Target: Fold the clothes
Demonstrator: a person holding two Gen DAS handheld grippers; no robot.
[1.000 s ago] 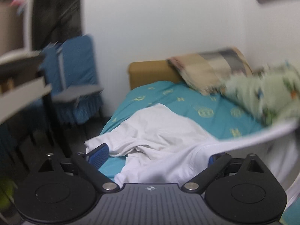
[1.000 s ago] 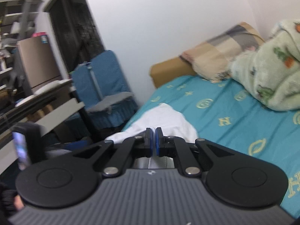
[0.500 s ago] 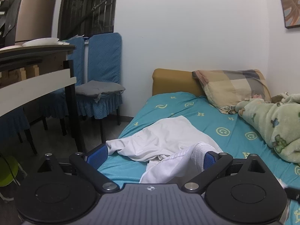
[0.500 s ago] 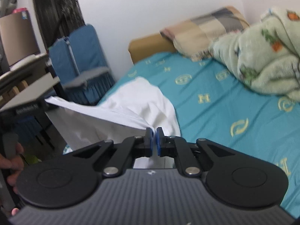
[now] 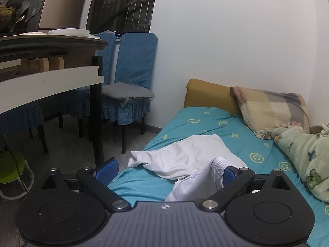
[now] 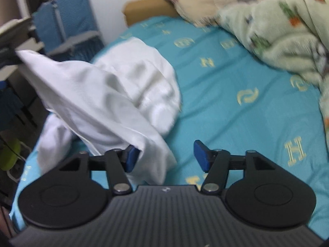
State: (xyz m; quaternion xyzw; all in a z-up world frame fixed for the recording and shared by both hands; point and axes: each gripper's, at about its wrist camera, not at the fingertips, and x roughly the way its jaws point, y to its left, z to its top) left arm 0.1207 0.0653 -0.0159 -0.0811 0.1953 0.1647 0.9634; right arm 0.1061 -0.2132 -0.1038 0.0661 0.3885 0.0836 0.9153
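Observation:
A white garment (image 5: pixel 185 156) lies crumpled on the teal bed sheet (image 5: pixel 232 140) near the bed's left edge. My left gripper (image 5: pixel 167 169) is open, with blue pads wide apart; a ribbed edge of the garment (image 5: pixel 218 170) drapes against its right finger. In the right wrist view the white garment (image 6: pixel 123 94) is partly lifted, one corner stretched up to the left. My right gripper (image 6: pixel 166 156) is open just above the sheet (image 6: pixel 236 103), and the cloth rests against its left finger (image 6: pixel 130 157).
A plaid pillow (image 5: pixel 273 109) and a green fleece blanket (image 5: pixel 304 156) lie at the head and right of the bed. A table (image 5: pixel 51 74), blue-covered chairs (image 5: pixel 131 76) and a green stool (image 5: pixel 12 166) stand left of the bed.
My right gripper has opened and let go of the garment, and dropped closer to the bed. My left gripper stays open and has lowered a little.

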